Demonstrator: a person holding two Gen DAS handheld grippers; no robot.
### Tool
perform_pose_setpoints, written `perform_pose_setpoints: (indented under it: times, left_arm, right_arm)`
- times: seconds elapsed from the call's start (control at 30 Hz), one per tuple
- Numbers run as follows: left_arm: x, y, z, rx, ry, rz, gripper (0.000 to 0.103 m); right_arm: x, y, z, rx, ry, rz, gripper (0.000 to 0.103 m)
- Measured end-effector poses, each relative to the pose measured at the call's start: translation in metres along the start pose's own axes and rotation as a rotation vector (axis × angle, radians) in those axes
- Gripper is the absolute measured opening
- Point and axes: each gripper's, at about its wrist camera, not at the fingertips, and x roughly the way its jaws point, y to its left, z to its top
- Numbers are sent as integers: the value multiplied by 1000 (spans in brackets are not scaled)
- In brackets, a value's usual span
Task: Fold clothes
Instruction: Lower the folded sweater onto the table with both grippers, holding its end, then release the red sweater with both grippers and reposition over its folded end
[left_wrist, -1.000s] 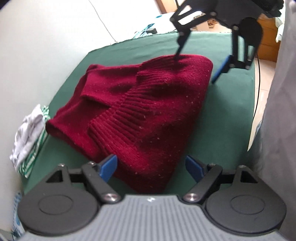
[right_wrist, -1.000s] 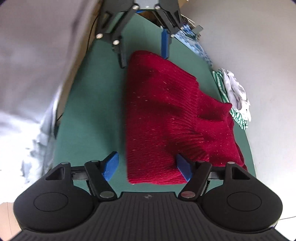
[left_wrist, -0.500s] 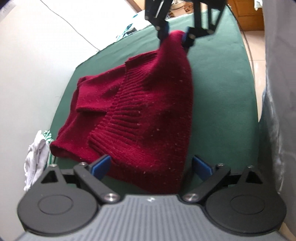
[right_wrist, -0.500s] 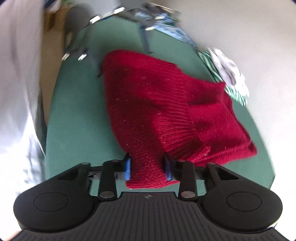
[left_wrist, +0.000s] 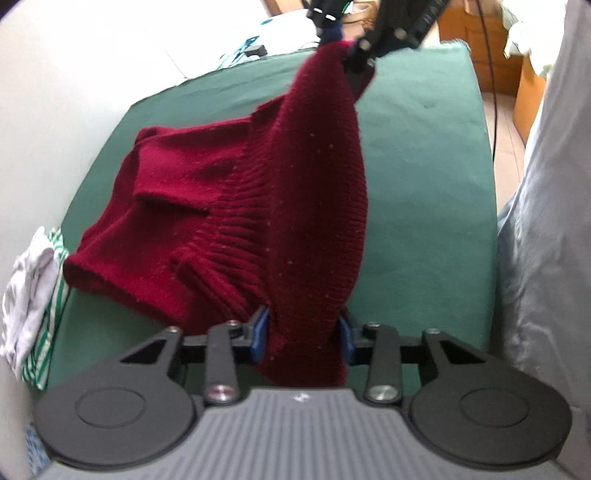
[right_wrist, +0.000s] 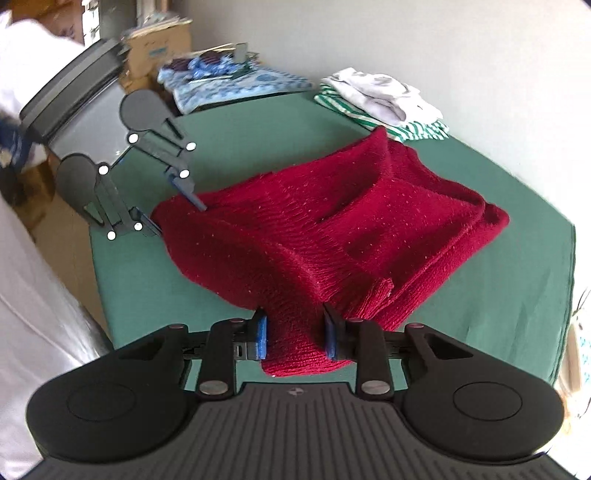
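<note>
While a dark red knitted sweater (left_wrist: 236, 206) was spread over a green-covered table (left_wrist: 424, 177), one corner of it was clamped between the blue pads of the left gripper (left_wrist: 302, 334), whose jaws were closing on the bunched knit. A second corner was pinched in the same way by the right gripper (right_wrist: 295, 338), its jaws also closing with fabric filling the gap between them. Between the two grippers the near edge of the sweater was raised off the table, while the rest was left lying in folds ahead of them. Beyond the sweater, away from the right gripper, a pile of white and green-striped clothes (right_wrist: 384, 103) was seen at the table's far edge.
</note>
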Motion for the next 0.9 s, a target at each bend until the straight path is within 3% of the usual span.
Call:
perform_pose_setpoints:
  times: [0.23,0.43,0.57,0.77,0.9]
  left_arm:
    - [-28,62,11,-179,-64,-68,34]
    - [-16,133,13,-398,-11,-269,34]
    - [0,168,18,-472,-10,-319,34]
    - [33,210,35,-493,-5,-293,36]
    - [60,228,39,-504,18,-264,44]
  right_arm:
    - [-13,-29,19,173,-30,35,29]
    - [1,-71,39,358,11,97,29]
    - [21,-101,50,484,57,126,29]
    - [51,-135,55,561,103,79,29]
    - [72,-157,52,592,106,52,29]
